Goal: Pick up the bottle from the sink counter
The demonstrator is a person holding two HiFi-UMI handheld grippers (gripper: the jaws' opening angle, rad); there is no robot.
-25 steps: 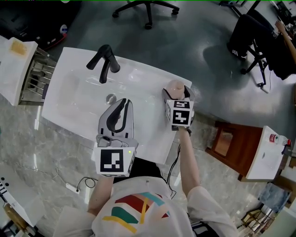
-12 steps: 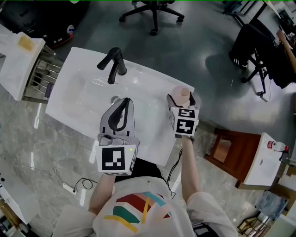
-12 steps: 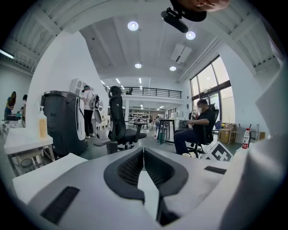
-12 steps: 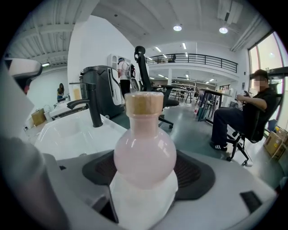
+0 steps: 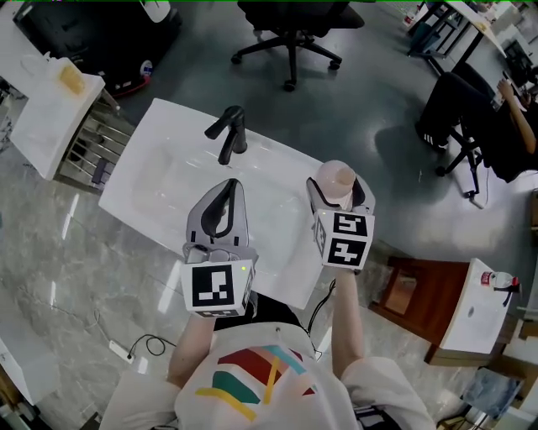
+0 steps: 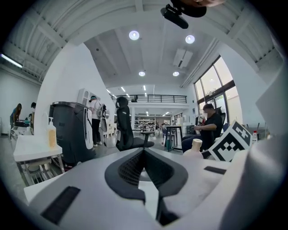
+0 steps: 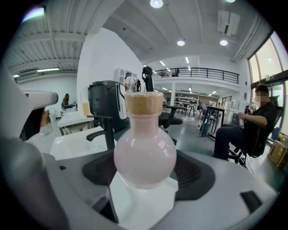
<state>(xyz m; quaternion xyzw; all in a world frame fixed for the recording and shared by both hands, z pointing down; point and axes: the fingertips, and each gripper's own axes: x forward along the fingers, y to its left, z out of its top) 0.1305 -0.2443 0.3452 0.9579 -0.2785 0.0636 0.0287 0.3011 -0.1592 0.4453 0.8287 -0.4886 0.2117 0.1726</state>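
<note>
A round pale pink bottle (image 5: 336,179) with a tan cap is held upright in my right gripper (image 5: 338,188), whose jaws are shut around its belly. It hangs above the right end of the white sink counter (image 5: 277,252). In the right gripper view the bottle (image 7: 145,157) fills the space between the jaws. My left gripper (image 5: 229,188) hovers over the counter's front middle, shut with nothing in it. In the left gripper view its jaws (image 6: 144,152) meet, and the bottle (image 6: 194,148) shows to the right. A black faucet (image 5: 229,133) stands behind the basin.
A black office chair (image 5: 290,25) stands beyond the counter. To the left are a white table and metal rack (image 5: 59,117). At the right are a brown wooden stand (image 5: 412,285), a small white table (image 5: 475,302) and a seated person (image 5: 504,109).
My right gripper has risen with the bottle, which now shows larger and higher over the counter's right end. The left gripper stays shut in about the same place.
</note>
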